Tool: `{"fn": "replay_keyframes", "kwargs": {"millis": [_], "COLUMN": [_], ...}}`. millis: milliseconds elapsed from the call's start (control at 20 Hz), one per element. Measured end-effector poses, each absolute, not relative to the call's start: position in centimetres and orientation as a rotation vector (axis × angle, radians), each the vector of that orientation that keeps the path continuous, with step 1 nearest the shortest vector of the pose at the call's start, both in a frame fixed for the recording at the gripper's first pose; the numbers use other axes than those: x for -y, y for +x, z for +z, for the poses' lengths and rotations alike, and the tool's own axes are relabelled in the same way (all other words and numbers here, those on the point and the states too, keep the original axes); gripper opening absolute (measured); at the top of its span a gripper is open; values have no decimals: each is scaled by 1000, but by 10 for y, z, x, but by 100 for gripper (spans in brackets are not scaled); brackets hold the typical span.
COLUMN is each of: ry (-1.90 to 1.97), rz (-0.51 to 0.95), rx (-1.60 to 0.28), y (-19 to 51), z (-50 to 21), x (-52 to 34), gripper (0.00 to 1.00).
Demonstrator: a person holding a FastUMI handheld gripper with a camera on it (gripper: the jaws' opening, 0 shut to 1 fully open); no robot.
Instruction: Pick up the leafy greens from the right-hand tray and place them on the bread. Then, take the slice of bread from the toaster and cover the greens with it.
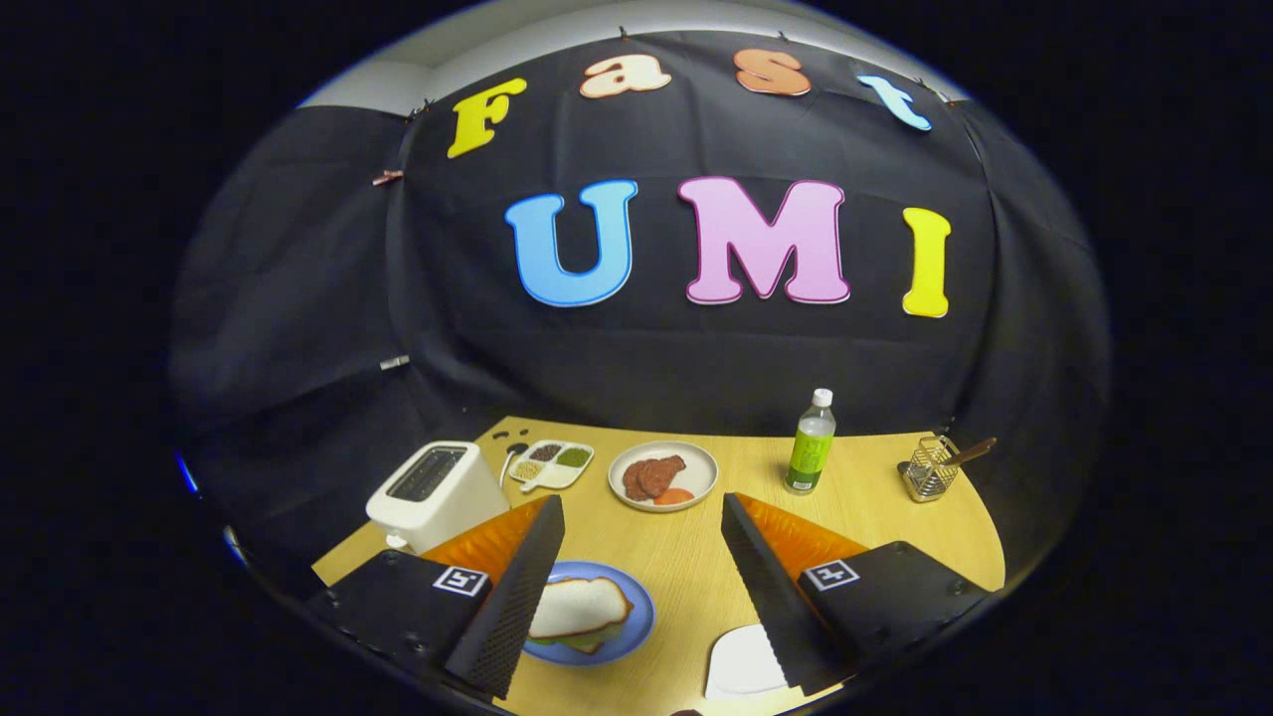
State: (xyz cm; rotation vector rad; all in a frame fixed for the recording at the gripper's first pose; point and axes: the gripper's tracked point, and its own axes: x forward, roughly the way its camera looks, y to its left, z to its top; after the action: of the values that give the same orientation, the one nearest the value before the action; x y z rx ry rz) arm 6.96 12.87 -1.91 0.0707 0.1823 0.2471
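My gripper (636, 587) hangs wide apart and empty above the table, bread slice (577, 607) already capping the greens (589, 642) on the blue plate (636, 622), so I'd back off gently.

The round plate of meat (663, 475) sits mid-table (686, 567). Left of it lies the divided tray (553, 463), then the toaster (436, 493). Right of it stands the bottle (811, 443), farther right the wire holder (928, 469). Nearer than it, the sandwich plate (636, 612) with bread (577, 607) on greens (587, 642).
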Motion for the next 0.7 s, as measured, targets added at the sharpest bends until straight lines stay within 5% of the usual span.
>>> {"fn": "replay_keyframes", "kwargs": {"millis": [700], "ry": [34], "rz": [213], "rx": [-24], "y": [63], "z": [47], "x": [-61], "gripper": [98]}}
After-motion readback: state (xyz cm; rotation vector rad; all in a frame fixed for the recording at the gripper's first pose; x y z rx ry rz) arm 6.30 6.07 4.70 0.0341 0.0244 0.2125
